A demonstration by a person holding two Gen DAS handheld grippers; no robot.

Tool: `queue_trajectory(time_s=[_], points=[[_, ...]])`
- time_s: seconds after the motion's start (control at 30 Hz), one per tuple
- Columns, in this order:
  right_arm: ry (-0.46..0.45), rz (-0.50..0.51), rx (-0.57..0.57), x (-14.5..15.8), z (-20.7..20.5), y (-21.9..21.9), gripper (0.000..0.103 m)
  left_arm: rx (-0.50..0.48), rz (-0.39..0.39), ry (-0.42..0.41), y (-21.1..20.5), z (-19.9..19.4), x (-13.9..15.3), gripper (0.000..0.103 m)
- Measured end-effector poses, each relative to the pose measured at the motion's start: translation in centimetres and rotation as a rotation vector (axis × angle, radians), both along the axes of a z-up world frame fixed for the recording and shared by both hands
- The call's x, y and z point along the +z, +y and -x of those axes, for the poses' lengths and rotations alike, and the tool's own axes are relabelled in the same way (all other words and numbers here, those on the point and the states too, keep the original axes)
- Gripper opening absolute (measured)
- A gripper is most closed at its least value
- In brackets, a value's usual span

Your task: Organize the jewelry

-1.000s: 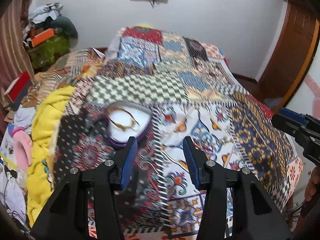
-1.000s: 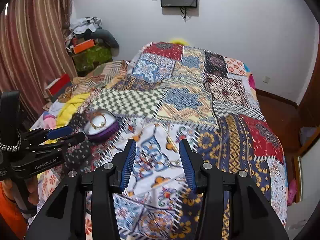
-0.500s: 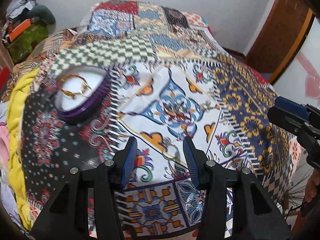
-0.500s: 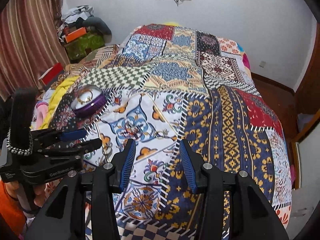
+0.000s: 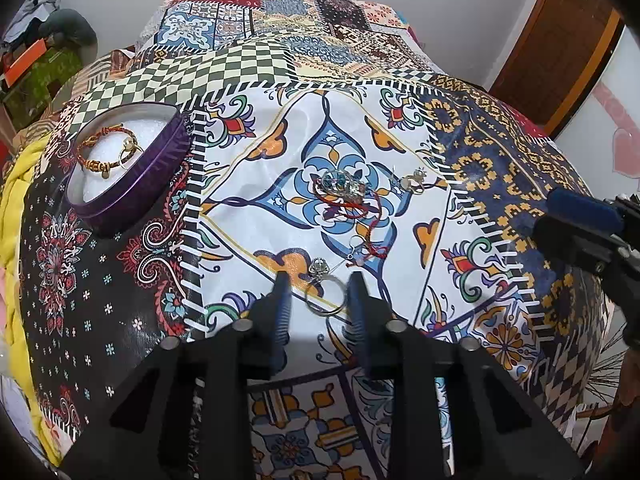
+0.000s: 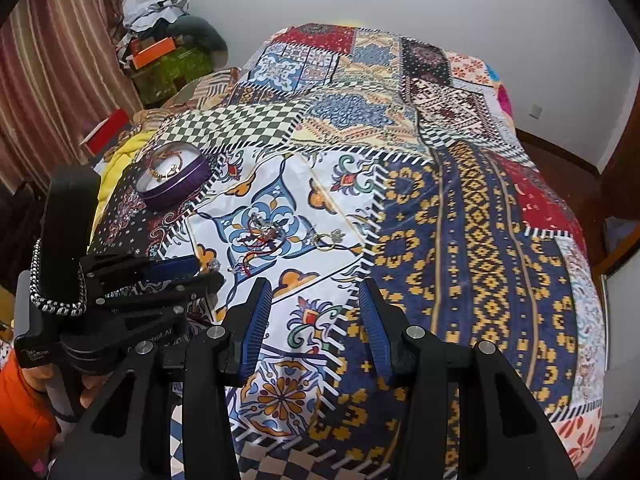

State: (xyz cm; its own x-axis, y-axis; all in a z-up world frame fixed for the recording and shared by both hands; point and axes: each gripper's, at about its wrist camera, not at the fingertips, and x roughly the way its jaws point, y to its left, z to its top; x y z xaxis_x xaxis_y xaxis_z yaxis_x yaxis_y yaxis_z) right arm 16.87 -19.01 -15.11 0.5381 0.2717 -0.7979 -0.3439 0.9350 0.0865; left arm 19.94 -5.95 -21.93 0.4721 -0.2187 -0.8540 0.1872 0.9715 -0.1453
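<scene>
Left wrist view: the left gripper (image 5: 318,278) hangs low over the patchwork bedspread (image 5: 500,160), its blue-padded fingers (image 5: 282,300) parted moderately and empty. Between the tips, on the white patch, lies a silver ring (image 5: 325,295) with a small ornament at its top; whether the pads touch the cloth cannot be told. Just beyond it sits a tangle of jewelry (image 5: 344,192), red cord wound around blue-stoned pieces, and to its right a small gold ring (image 5: 414,181) lies apart. Far left, a purple heart-shaped tin (image 5: 132,196) stands open on the dark patch, white padding inside, holding a red-and-gold beaded bracelet (image 5: 102,152) and a gold ring (image 5: 130,152). The right gripper (image 5: 580,228) pokes in from the right edge; its opening cannot be judged here.

Right wrist view: the right gripper (image 6: 316,290) is held above the near end of the bed, fingers spread wide, holding nothing. At left the left gripper (image 6: 200,274) is seen side-on, tips down by the jewelry tangle (image 6: 266,236). The gold ring (image 6: 328,238) lies right of it, and the purple tin (image 6: 176,184) sits farther back left, well apart from both tools
</scene>
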Motion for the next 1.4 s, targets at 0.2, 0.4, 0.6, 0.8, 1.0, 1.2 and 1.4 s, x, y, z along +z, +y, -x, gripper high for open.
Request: queue_trajectory(time_s=[0.2,0.4,0.6,0.8,1.0,1.2,1.4], points=[[0.039,-0.008,0.033,-1.2,-0.8,1.3,0.042,0.007,0.012,-0.022,0.6,0.1,0.1,0.021],[0.093,-0.023,0.068,-2.7,-1.8,3.0,0.042,0.048,0.019,-0.067,2.3,0.1,1.4,0.021],[0.154,-0.044,0.095,-4.1,-3.1,4.5,0.042,0.082,0.017,-0.119,4.2,0.1,2.8,0.021],[0.165,-0.036,0.128,-4.8,-3.3,6.1,0.042,0.114,0.035,-0.128,5.8,0.1,3.0,0.021],[0.142,0.014,0.131,-5.0,-3.2,7.0,0.042,0.129,0.026,-0.126,6.3,0.3,2.7,0.021],[0.1,-0.007,0.157,-3.2,-2.5,7.7,0.042,0.139,0.023,-0.144,6.8,0.8,3.1,0.021],[0.08,0.0,0.211,-3.2,-2.2,9.5,0.042,0.15,0.014,-0.159,7.4,1.3,3.5,0.021]])
